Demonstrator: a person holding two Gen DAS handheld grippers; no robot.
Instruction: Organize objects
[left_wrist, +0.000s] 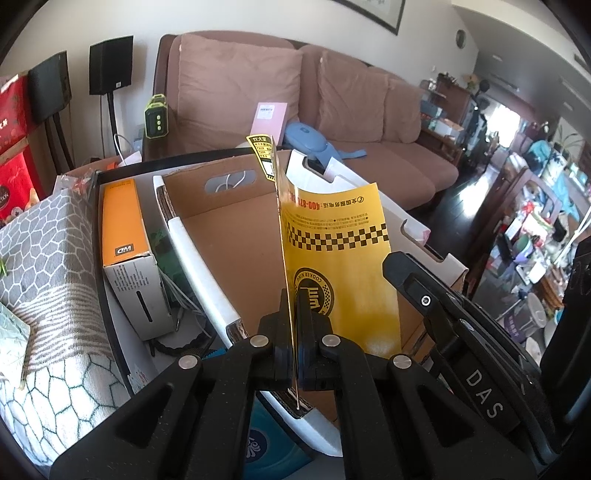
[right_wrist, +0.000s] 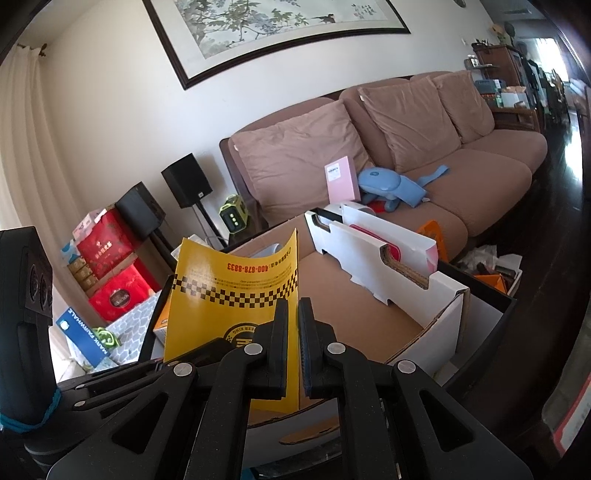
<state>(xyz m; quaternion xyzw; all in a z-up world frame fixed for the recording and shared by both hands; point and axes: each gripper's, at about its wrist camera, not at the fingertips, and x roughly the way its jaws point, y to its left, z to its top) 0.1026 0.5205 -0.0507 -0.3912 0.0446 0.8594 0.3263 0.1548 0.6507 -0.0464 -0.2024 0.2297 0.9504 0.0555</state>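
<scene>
A yellow card with a black checkered band and a round logo stands on edge over an open cardboard box, white outside and brown inside. My left gripper is shut on the card's lower edge. In the right wrist view the card faces the camera and curves slightly. My right gripper is shut just in front of the card's right edge, with nothing pinched between its pads. From the left wrist view, the right gripper sits at the card's right side, above the box's near right wall.
The box sits in a black-rimmed bin beside an orange and white carton and loose cables. A grey patterned bag lies left. Behind stands a brown sofa with a pink box and a blue device. Speakers and red gift boxes stand at left.
</scene>
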